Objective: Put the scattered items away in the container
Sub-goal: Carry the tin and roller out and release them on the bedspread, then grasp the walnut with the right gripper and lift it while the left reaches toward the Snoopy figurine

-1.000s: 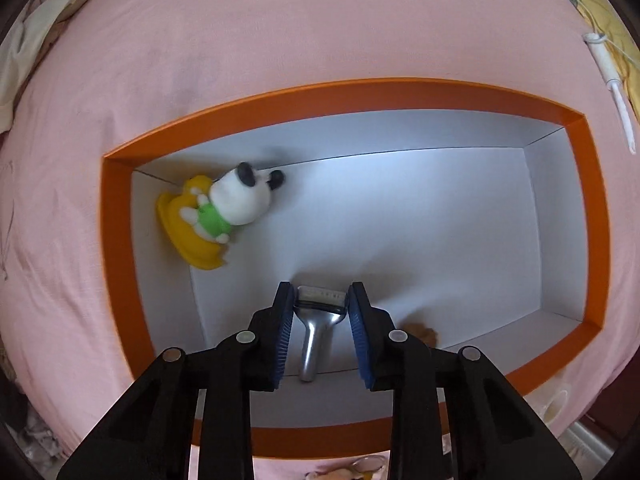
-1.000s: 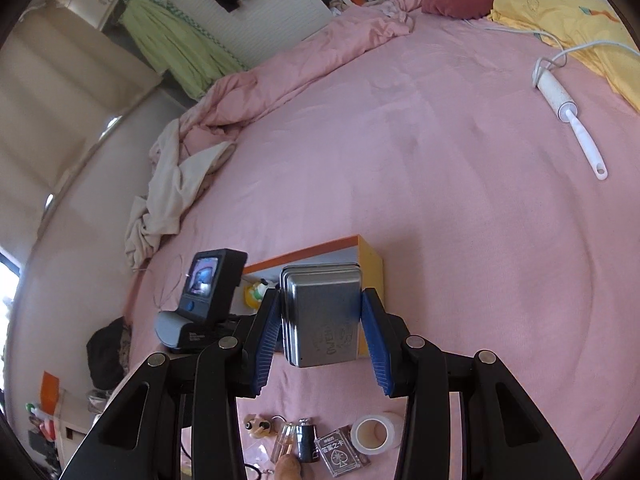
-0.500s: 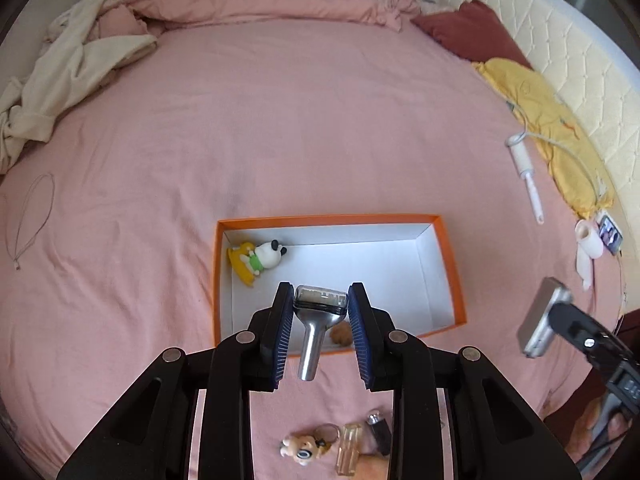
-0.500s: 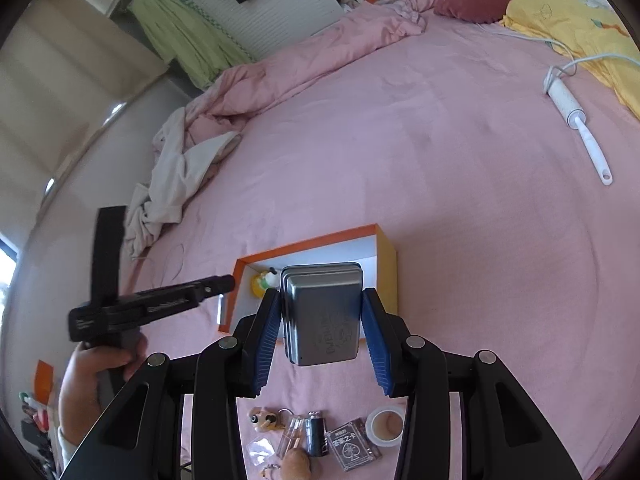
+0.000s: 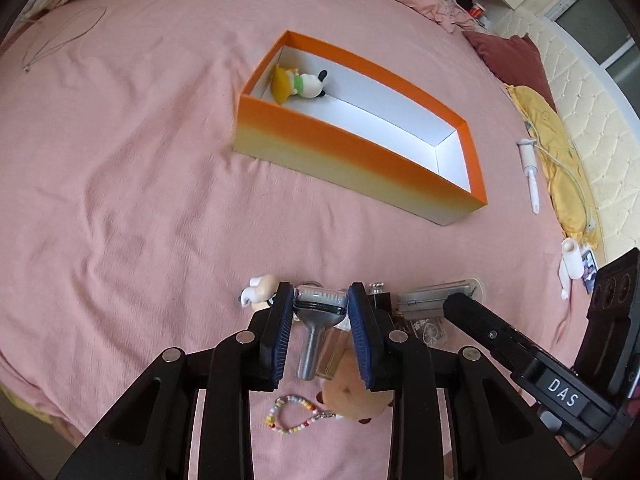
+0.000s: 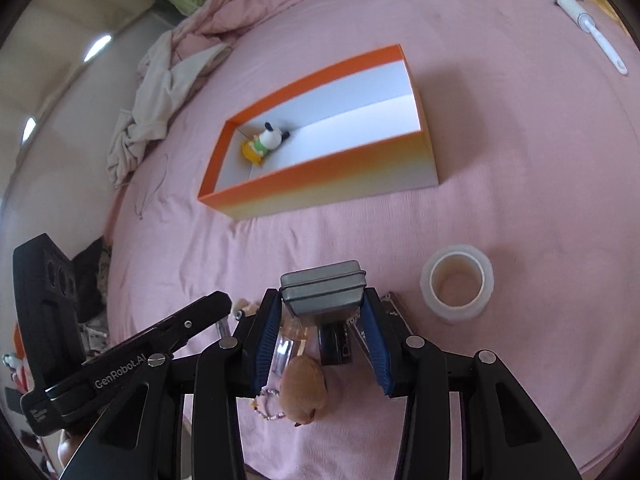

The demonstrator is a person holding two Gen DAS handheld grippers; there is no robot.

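My left gripper [image 5: 321, 300] is shut on a silver brush-like tool [image 5: 316, 320], its handle pointing back toward me. My right gripper [image 6: 322, 300] is shut on a grey metal tin [image 6: 323, 286]. Both hang low over the scattered items at the near edge of the pink bed: a brown plush [image 6: 304, 392], a bead chain [image 5: 290, 416], a small dog keyring [image 5: 260, 286], a dark bottle [image 6: 334, 344] and a tape roll [image 6: 456, 284]. The orange box [image 5: 360, 148] lies farther out, with a dog figure [image 5: 302, 84] in its left end.
A white lint roller [image 5: 530, 172] and a yellow cloth [image 5: 560, 160] lie right of the box. Crumpled bedding [image 6: 160, 92] is piled at the far left. A thin wire loop [image 5: 56, 36] rests on the sheet. The two grippers are close side by side.
The left gripper has drawn back from over the box to the near items, rolling as it went, still holding the silver tool. The right gripper dropped lower with the tin.
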